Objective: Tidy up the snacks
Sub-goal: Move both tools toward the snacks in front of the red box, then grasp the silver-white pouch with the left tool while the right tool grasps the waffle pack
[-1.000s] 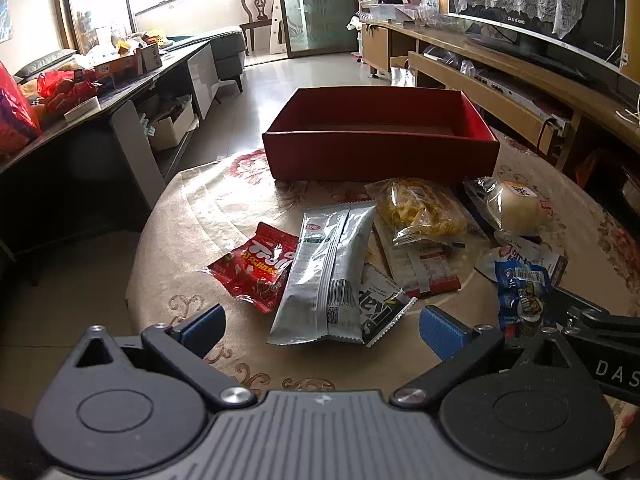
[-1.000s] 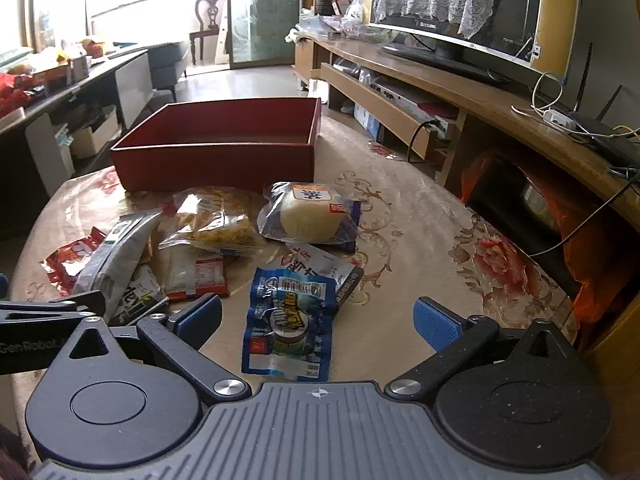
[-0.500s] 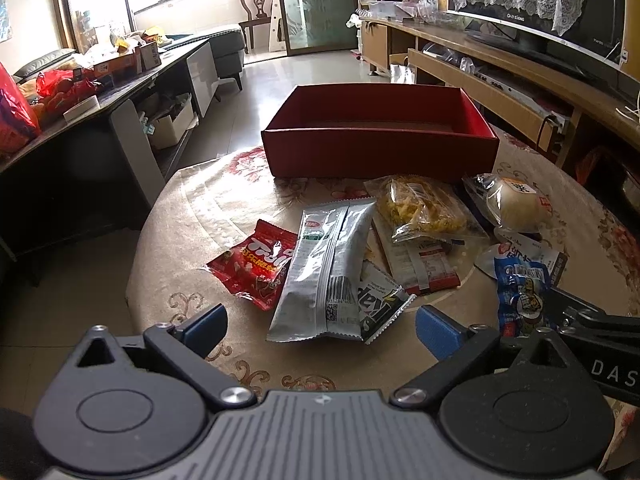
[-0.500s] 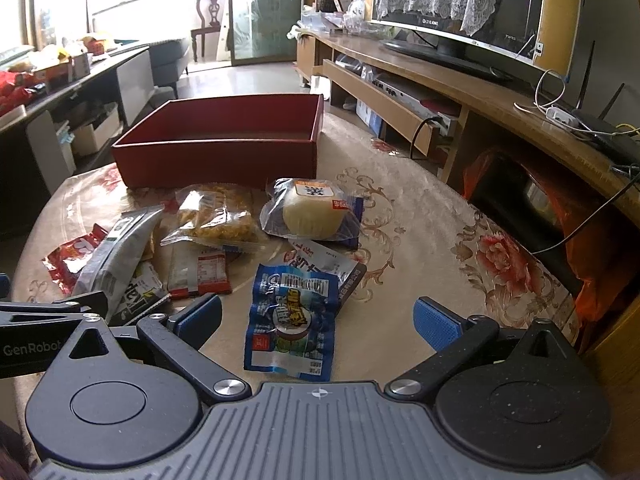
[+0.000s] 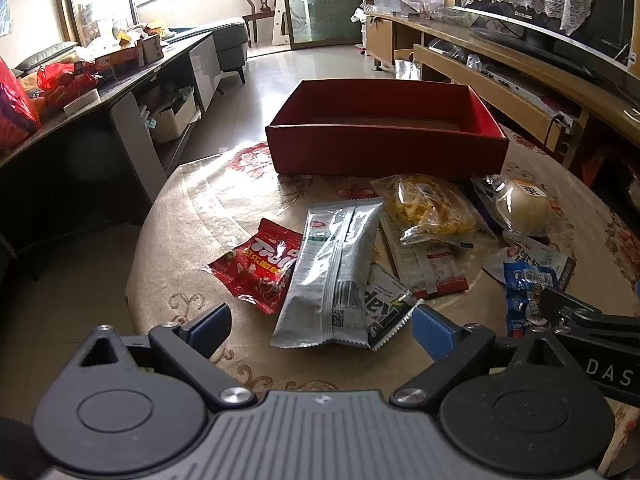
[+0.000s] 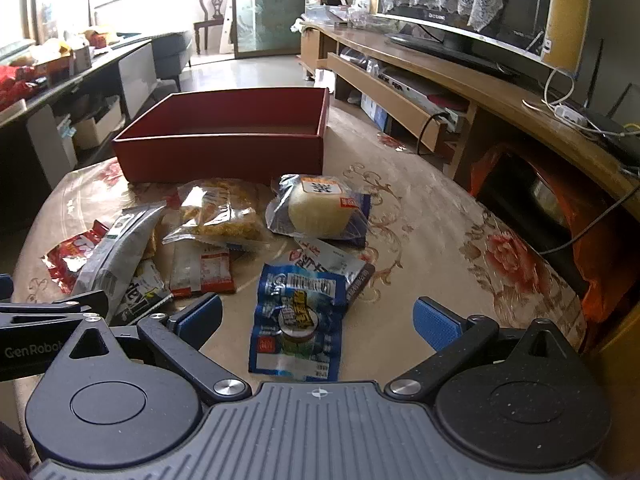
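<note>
I see the red box [image 5: 384,148] at twelve o'clock on the tabletop [image 5: 192,216], nothing visible inside. My left claw [image 5: 320,326] is wide but closing above a silver packet [image 5: 332,272]; my right claw [image 6: 318,316] hangs wide over a blue packet [image 6: 298,320].

Home living room: television [image 6: 460,20], sofa [image 5: 224,36]

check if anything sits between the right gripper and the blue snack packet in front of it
Nothing visible does. The blue snack packet lies flat on the table straight ahead of the open right gripper, with no other packet across that line.

red box [image 5: 384,148], silver packet [image 5: 332,272], jaws closing
</note>
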Demonstrator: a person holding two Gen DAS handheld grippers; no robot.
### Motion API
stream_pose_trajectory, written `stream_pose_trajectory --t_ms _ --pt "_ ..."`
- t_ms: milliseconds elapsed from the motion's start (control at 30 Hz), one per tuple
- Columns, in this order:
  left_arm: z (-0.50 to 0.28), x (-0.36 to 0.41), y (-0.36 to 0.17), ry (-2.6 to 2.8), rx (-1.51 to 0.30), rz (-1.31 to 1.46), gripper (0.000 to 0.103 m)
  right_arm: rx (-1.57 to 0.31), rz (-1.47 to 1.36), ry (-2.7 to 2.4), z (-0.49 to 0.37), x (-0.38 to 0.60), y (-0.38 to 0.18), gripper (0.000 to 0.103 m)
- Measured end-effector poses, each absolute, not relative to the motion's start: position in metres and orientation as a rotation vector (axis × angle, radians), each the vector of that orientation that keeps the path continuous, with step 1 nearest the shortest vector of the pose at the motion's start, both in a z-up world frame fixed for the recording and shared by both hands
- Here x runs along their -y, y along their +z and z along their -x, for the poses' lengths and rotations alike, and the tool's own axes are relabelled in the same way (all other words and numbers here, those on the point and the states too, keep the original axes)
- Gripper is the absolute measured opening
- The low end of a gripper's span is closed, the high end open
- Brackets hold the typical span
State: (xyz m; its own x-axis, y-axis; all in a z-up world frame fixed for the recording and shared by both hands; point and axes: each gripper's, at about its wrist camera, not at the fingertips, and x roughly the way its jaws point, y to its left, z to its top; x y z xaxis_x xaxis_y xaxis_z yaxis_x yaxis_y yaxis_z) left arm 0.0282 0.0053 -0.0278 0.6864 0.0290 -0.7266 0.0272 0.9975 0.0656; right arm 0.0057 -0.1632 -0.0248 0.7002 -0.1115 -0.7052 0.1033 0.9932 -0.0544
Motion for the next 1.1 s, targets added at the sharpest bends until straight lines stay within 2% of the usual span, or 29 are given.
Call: stream_pose_trajectory --t_ms 633,1100 --pt "-0.101 -0.028 -0.038 0.013 -0.908 -0.016 0.095 -0.868 0.031 -0.026 -0.077 0.145 -0.025 0.102" --pt "-0.138 -0.017 -0.069 -0.022 -1.028 -0.047 0.096 -0.903 -0.009 0.033 -0.125 0.149 -0.012 0.102"
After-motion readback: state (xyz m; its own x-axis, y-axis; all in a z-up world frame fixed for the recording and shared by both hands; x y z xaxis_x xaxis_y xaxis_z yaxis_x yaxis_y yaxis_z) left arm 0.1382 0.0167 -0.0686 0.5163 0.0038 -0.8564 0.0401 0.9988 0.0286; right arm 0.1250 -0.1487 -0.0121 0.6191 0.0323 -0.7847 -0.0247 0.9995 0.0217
